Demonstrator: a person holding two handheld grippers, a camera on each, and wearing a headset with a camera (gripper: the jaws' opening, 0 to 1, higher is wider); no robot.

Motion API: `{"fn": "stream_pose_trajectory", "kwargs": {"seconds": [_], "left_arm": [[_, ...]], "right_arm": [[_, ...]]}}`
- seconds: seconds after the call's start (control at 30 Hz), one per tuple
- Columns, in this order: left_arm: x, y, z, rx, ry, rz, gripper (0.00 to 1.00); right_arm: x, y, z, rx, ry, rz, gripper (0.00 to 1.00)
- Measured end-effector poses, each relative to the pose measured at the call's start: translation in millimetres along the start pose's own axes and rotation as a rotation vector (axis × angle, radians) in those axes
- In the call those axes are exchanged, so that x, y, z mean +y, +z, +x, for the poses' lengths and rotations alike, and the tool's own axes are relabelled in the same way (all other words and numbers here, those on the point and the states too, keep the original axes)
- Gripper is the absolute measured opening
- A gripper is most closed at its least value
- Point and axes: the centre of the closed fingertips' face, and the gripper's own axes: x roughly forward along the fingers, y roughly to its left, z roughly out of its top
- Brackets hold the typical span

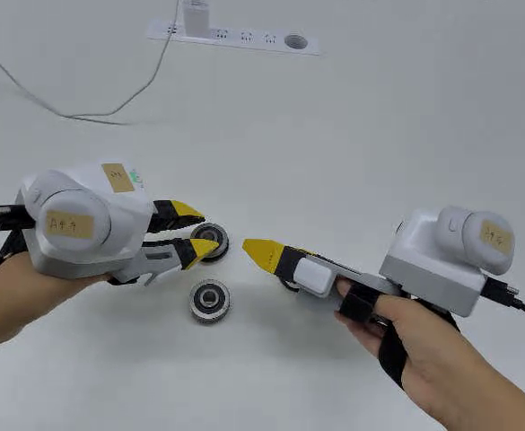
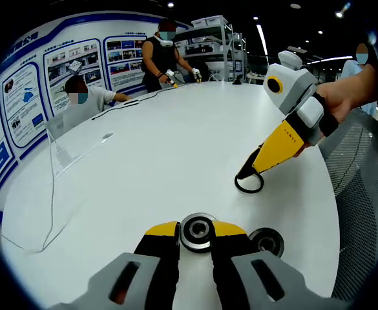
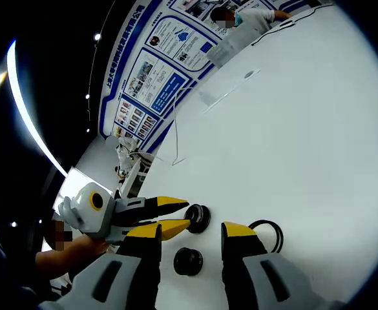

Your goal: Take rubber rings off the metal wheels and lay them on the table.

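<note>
The left gripper [image 1: 199, 229] is pinching one metal wheel [image 2: 198, 232] between its yellow tips. It is sitting on the person's side of the worktop [image 1: 352, 135], well away from the far edge where the power strip [image 1: 235, 38] is lying. Whether the wheel is touching the surface I cannot tell. The right gripper [image 3: 190, 231] is facing it with its jaws spread and holding nothing. One rubber ring [image 2: 249, 184] is lying flat on the worktop just beside that gripper's jaw, already off. A second wheel [image 1: 209, 300] is lying flat near the held one, and its dark outer band suggests its ring is on.

As I am judging it, the held wheel is sitting right at the ends of the left jaws. A hard pull from the right gripper is likely to twist it out, and a loose wheel is going to roll toward the worktop's near edge. The spread right jaws are working close to the freed ring, so a sideways swing is risking dragging or flicking it. The second wheel is lying near enough to be knocked. A stretched ring letting go suddenly could be snapping away too — slow peeling seems wiser.
</note>
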Motion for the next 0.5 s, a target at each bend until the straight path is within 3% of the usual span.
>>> {"fn": "stream_pose_trajectory", "kwargs": {"seconds": [0.5], "left_arm": [[-2.1, -4.3, 2.4, -0.002, -0.024, -0.012, 0.14]], "right_arm": [[4.3, 0.7, 5.4, 0.005, 0.017, 0.011, 0.38]]}}
